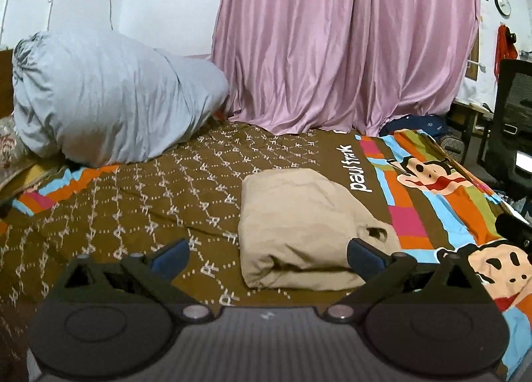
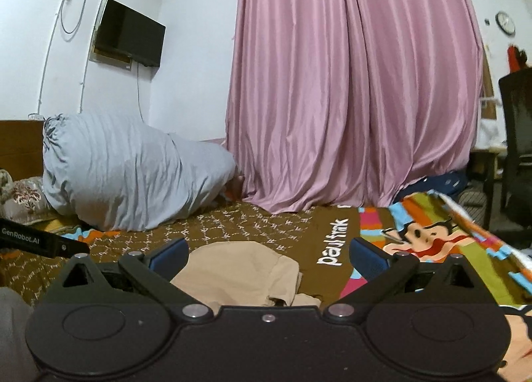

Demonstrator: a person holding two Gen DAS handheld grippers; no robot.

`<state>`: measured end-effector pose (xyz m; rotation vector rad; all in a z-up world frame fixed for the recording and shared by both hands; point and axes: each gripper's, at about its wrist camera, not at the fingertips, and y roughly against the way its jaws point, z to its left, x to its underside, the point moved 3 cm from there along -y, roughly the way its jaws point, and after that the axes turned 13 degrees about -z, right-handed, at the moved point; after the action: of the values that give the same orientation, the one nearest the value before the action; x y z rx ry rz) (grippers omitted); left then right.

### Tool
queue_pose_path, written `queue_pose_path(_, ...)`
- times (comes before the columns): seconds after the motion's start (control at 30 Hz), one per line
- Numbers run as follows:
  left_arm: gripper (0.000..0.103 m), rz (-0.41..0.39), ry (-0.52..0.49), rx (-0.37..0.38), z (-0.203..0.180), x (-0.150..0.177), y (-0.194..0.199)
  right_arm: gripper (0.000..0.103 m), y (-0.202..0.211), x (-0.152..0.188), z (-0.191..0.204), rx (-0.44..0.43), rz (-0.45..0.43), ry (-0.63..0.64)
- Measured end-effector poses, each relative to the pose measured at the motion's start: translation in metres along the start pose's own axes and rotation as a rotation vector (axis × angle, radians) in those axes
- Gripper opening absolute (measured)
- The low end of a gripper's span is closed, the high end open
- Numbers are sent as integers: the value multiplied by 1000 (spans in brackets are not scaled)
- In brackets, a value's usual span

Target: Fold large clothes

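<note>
We see both tongs wide open, nothing gripped. Left tongs (image 1: 267, 254) hang above the bedspread (image 1: 139, 202); the folded beige garment (image 1: 299, 232) lies just ahead, nearer the right finger, not touched. Right tongs (image 2: 269, 257) point nearly level, garment (image 2: 242, 274) below and between the fingers, untouched. Grey bundle (image 1: 109, 99) far ahead left, pink curtain (image 2: 349, 99) behind.
</note>
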<state>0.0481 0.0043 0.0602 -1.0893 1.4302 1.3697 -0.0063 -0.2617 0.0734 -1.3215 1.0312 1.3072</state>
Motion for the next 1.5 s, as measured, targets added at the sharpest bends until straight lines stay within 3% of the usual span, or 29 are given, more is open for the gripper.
queue_pose_path(0.1,103,2,27,-12,3,18,9,102,22,11,9,28,14,13)
queue_pose_path(0.23,103,-9,-22,-41,1,45,15,102,40,33,15,69,44,-31)
queue_pose_path(0.43,102,61,-77,-50,-3,72,6,102,30,62,16,58,122,12)
queue_pose_path(0.7,103,81,-54,-61,4,79,3,102,17,78,12,63,189,-30)
queue_pose_path(1.5,102,82,-64,-59,4,78,3,102,16,79,15,49,204,-40)
